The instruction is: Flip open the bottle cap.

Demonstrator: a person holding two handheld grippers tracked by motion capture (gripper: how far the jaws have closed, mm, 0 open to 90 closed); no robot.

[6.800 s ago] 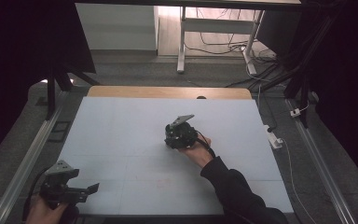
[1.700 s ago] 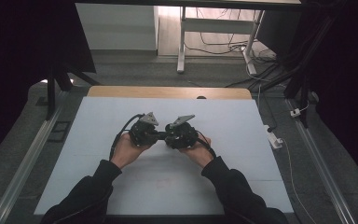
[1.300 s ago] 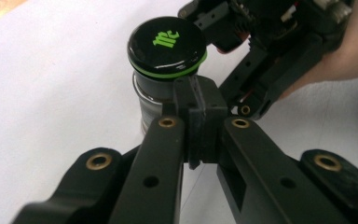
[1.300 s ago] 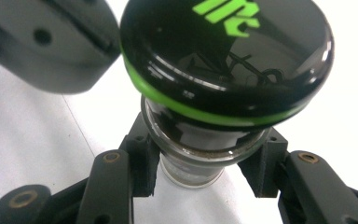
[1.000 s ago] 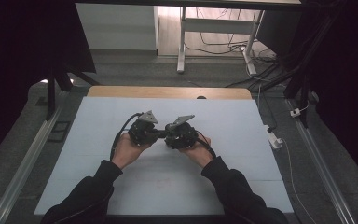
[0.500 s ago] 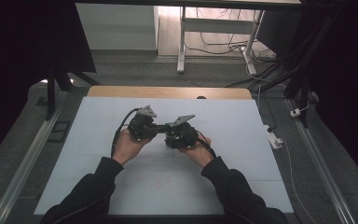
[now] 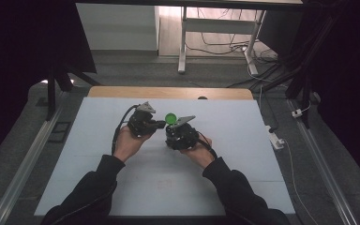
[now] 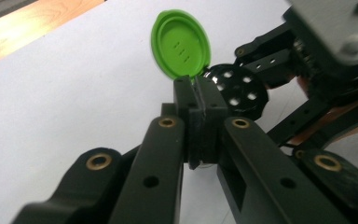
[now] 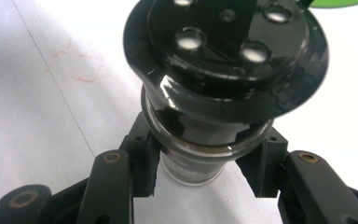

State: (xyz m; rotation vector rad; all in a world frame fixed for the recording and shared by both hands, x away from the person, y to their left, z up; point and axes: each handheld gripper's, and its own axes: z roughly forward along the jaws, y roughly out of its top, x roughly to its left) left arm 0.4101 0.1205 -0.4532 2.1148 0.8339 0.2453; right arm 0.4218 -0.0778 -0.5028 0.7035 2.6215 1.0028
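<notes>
My right gripper (image 9: 204, 164) is shut on the neck of a small glass jar (image 9: 192, 169), one jaw on each side. The jar has a black shaker top (image 9: 228, 51) with several round holes. A green flip lid (image 8: 181, 44) stands open above that black shaker top (image 8: 235, 88). My left gripper (image 8: 199, 98) is shut on the lid's lower edge. In the high view the left gripper (image 7: 145, 122) and the right gripper (image 7: 181, 135) are held close together above the middle of the table, with the green lid (image 7: 170, 117) between them.
The white table mat (image 7: 98, 154) spreads out on all sides of the hands. A wooden strip (image 7: 122, 92) runs along its far edge. Metal rails (image 7: 23, 164) flank the table, and a power strip (image 7: 275, 138) lies off its right side.
The green lid has swung up and now shows between the grippers. The left gripper has shifted a little to the left. The right hand has stayed put.
</notes>
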